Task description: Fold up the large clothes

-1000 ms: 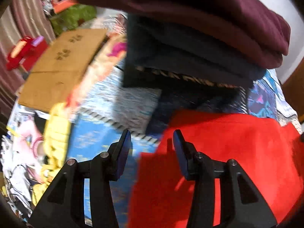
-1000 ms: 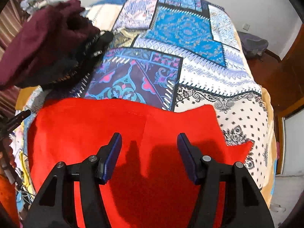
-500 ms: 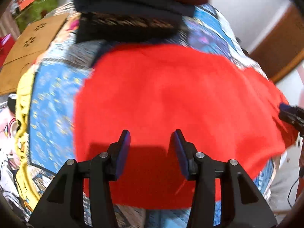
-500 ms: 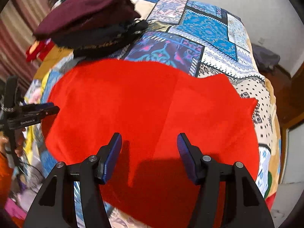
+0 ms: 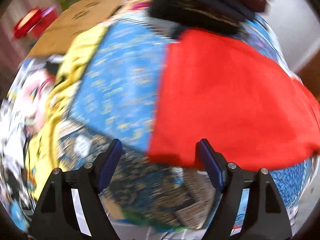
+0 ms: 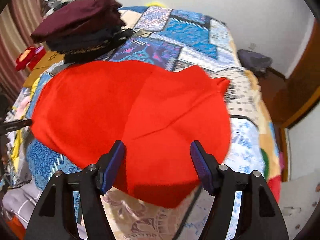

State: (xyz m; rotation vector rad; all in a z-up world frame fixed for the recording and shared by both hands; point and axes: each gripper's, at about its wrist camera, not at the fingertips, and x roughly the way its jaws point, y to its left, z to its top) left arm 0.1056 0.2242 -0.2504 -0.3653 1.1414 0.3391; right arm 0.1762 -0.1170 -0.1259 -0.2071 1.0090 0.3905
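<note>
A large red garment (image 6: 130, 110) lies spread flat on the patchwork bed cover (image 6: 180, 32). My right gripper (image 6: 158, 160) hovers over its near edge. Its jaws are opening, the cloth lies below them and the pads do not press on it. In the blurred left wrist view the red garment (image 5: 230, 100) fills the right side. My left gripper (image 5: 160, 160) stands over its near left corner, its jaws also opening wide and gripping nothing. The left gripper's tip (image 6: 18, 123) shows at the garment's left edge in the right wrist view.
A folded stack, maroon on dark clothes (image 6: 80, 24), sits at the bed's far left, touching the red garment's far edge. A cardboard box (image 5: 80, 20), yellow fabric (image 5: 66, 76) and a red object (image 5: 30, 24) lie left of the bed. A wooden door (image 6: 300, 80) stands right.
Both grippers have drawn back toward the bed's near edge. The left one swung to the garment's left corner. Both pairs of jaws stand wider than before.
</note>
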